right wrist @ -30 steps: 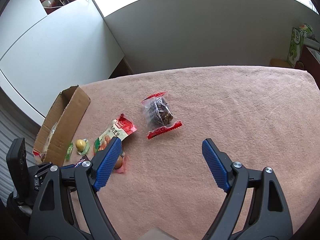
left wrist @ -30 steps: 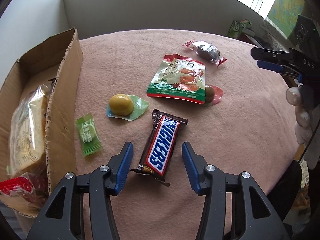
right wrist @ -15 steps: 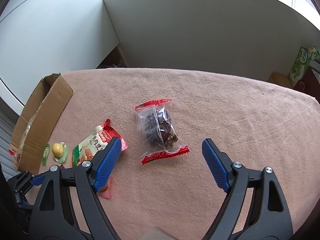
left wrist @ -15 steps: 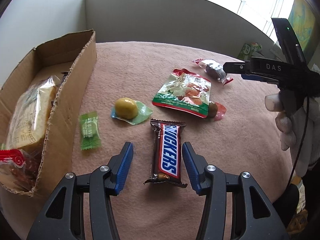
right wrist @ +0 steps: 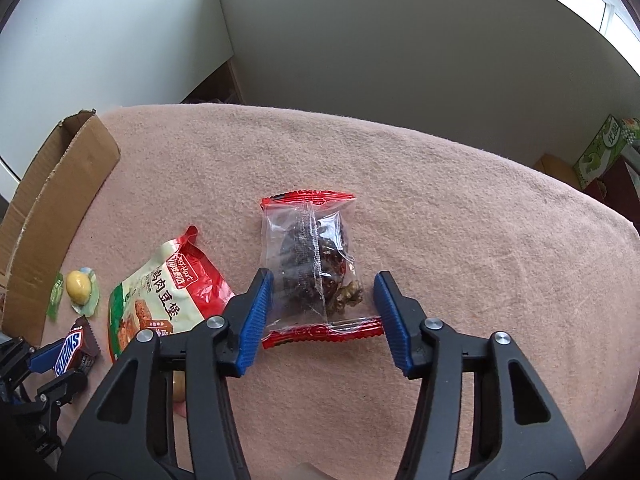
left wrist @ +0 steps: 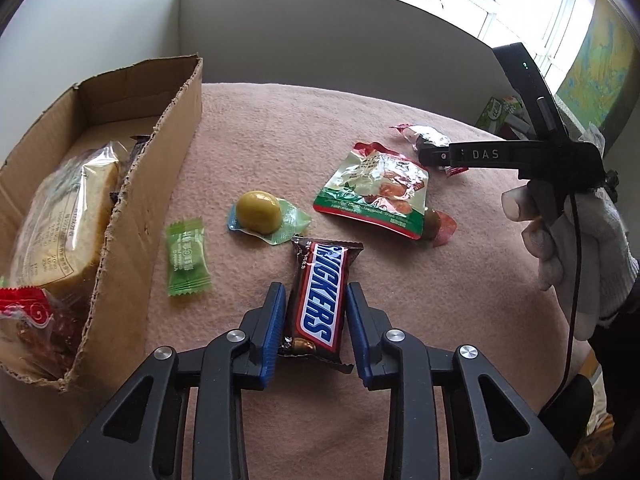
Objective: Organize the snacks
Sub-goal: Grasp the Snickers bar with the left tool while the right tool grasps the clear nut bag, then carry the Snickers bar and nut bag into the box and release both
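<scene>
The left gripper (left wrist: pixel 315 320) is angled down at the pink cloth (left wrist: pixel 460 320); its closing jaws are pressed against both sides of the Snickers bar (left wrist: pixel 320 300). The right gripper (right wrist: pixel 323 312), held by a gloved hand (left wrist: pixel 584 256), is angled down with jaws closing around, not yet pinching, the clear red-edged snack packet (right wrist: pixel 310 264).

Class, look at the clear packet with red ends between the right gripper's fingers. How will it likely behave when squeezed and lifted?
The clear packet looks thin and crinkled, so it will probably buckle as the right gripper closes. Its lumpy contents may shift towards the lower end. It is likely light, with floppy red sealed ends.
</scene>
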{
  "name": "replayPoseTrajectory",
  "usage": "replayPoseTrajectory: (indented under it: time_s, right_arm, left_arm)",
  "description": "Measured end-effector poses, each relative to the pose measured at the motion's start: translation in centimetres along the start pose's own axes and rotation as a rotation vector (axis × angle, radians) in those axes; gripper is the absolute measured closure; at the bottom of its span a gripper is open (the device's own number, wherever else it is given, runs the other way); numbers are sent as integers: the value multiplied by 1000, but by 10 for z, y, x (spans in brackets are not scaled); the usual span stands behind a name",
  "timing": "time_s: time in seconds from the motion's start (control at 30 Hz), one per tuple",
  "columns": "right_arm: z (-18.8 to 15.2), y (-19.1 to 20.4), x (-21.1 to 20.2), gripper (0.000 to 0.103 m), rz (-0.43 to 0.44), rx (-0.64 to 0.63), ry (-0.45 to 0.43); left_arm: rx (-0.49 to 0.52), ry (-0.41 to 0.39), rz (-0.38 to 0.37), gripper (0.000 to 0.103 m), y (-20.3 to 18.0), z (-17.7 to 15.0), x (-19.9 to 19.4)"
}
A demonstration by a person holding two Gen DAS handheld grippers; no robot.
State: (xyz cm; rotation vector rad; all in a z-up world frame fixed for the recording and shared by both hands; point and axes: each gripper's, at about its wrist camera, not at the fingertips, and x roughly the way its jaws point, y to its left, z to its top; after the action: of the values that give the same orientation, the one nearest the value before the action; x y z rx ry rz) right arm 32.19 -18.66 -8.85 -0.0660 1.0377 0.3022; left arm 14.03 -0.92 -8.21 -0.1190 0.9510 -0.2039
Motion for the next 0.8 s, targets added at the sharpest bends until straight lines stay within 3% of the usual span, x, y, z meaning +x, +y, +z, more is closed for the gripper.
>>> replayPoseTrajectory:
  time_s: [0.53, 0.8]
  right_arm:
    - [-42, 1, -66, 50, -4, 11, -117]
    - [-39, 31, -112, 50, 36, -28, -199]
  left_arm:
    - [-66, -29, -24, 75, 22, -9, -23]
    - [-51, -97, -15, 75, 30, -3, -55]
